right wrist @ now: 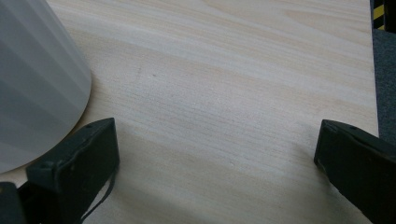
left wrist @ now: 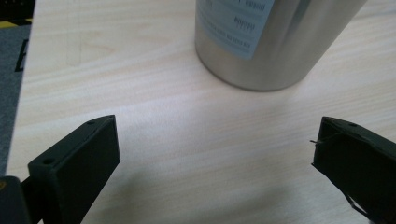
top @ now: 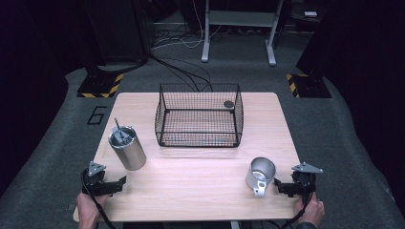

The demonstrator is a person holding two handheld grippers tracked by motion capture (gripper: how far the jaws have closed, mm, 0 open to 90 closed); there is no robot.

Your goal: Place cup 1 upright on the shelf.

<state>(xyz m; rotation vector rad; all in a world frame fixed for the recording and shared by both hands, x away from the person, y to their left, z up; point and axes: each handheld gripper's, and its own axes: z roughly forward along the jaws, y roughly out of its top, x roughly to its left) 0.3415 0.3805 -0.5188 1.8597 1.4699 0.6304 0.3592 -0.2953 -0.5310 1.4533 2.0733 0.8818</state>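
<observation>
My left tongs point(top: 116, 183) rest at the near left corner of the counter point(top: 200, 191), jaws spread wide with nothing between them. Just beyond them stands the steel tumbler point(top: 128, 149), upright, a straw point(top: 118, 126) poking from its lid; in the left gripper view its labelled wall point(left wrist: 275, 42) rises ahead of the jaws. At the middle, farther back, sits the wire basket point(top: 199, 116). To the right stands the steel mug point(top: 261, 175), its handle toward me. My right tongs point(top: 282, 187) sit just beside it, wide and holding nothing.
</observation>
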